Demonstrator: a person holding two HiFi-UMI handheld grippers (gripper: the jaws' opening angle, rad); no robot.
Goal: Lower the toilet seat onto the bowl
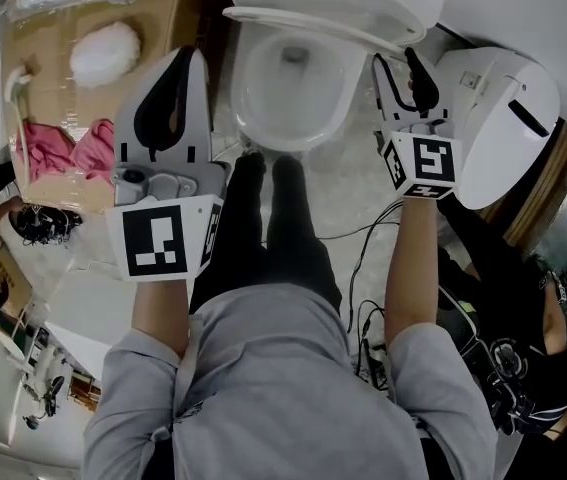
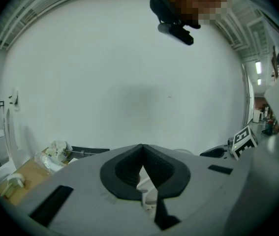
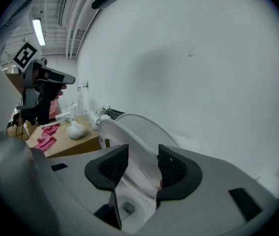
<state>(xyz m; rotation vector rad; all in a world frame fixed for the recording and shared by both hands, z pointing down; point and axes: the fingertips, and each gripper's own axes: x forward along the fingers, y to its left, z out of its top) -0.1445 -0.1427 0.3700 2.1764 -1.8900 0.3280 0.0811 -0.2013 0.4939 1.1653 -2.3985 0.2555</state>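
Toilet seat (image 1: 363, 30): raised, leaning back with the lid at the far side of the bowl, not down on the rim.
Toilet bowl (image 1: 253, 78): open, straight ahead of the person's legs, water at the bottom.
Right gripper (image 1: 395, 68): held up at the right edge of the raised seat, marker cube toward the person.
Right fingers (image 3: 171, 166): apart; in the right gripper view the seat's (image 3: 134, 154) edge runs through the gap between them, with the bowl (image 3: 129, 210) below. Whether either pad touches the seat, I cannot tell.
Left gripper (image 1: 185, 63): held left of the bowl and apart from it, pointing toward the bare white wall (image 2: 129, 73).
Left fingers (image 2: 124, 168): closed, tips meeting, nothing held between them.
Cardboard box (image 1: 53, 28): left of the toilet, carrying a pink cloth (image 1: 58, 148) and a white fluffy ball (image 1: 105, 53).
Cables (image 1: 363, 258): loose on the floor by the person's right leg.
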